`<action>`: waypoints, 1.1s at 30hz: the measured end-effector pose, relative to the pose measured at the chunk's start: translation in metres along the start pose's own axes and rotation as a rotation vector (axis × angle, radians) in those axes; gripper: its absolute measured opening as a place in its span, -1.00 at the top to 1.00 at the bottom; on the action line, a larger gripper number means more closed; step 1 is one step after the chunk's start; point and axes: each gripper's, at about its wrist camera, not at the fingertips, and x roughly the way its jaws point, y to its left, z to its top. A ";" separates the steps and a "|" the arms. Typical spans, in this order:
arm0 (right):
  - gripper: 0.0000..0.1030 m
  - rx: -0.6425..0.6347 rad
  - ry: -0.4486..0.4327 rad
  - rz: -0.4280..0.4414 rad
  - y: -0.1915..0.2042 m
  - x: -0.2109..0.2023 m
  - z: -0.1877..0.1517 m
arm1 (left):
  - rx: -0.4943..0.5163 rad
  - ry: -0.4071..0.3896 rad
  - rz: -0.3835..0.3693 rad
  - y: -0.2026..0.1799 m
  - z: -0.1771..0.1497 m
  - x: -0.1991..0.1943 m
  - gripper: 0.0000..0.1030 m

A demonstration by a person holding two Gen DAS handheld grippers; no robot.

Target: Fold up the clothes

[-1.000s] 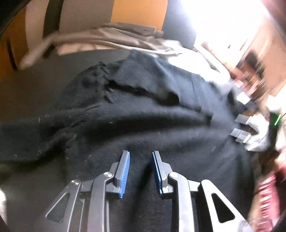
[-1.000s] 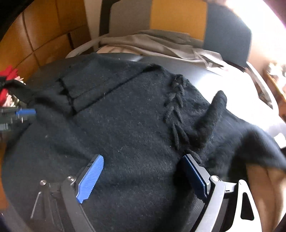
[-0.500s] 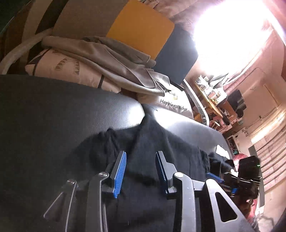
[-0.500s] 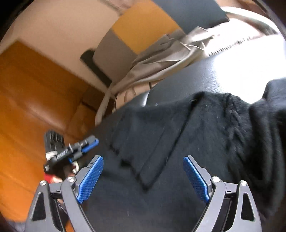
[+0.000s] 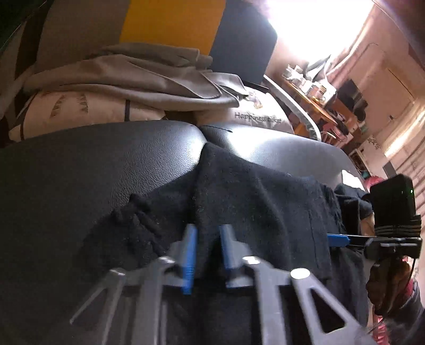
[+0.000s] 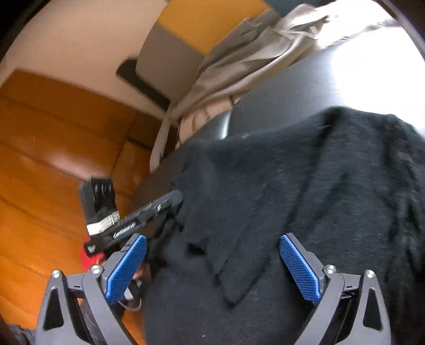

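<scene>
A black knit sweater (image 5: 265, 207) lies rumpled on a dark leather seat (image 5: 106, 164). My left gripper (image 5: 207, 231) is shut on a raised fold of it near the left edge, with black fabric pinched between the blue pads. The right wrist view shows that same gripper (image 6: 172, 199) biting the sweater's (image 6: 305, 185) left edge. My right gripper (image 6: 212, 241) hovers over a stepped, folded edge of the knit. Its jaws are opening wide, with fabric below them and nothing pressed. One of its blue fingertips (image 5: 337, 240) pokes in over the sweater's right side.
A pile of beige and grey clothes (image 5: 132, 77) rests on a printed cushion (image 5: 255, 116) behind the seat. Yellow, grey and dark back cushions (image 5: 170, 21) stand beyond. Orange-brown panelling (image 6: 53, 132) is at the left, and a cluttered table (image 5: 313, 93) at the far right.
The left jaws have closed on a fold of the sweater. Both views swung from above the sweater toward its far edge. The right gripper rolled and its jaws spread wider.
</scene>
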 end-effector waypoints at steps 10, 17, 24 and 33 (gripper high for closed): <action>-0.96 -0.016 -0.143 0.200 0.003 0.018 0.057 | -0.225 -0.126 -0.424 0.013 0.047 -0.021 0.95; -0.97 0.134 -0.479 0.029 -0.027 -0.033 0.140 | -0.477 -0.241 -0.395 0.050 0.089 -0.016 0.70; -1.00 -0.071 -0.049 0.059 0.006 -0.001 0.091 | -0.487 -0.171 -0.326 0.060 0.063 -0.014 0.68; -1.00 -0.020 0.149 0.029 0.019 0.099 0.059 | -0.344 -0.133 -0.095 0.045 -0.010 -0.023 0.63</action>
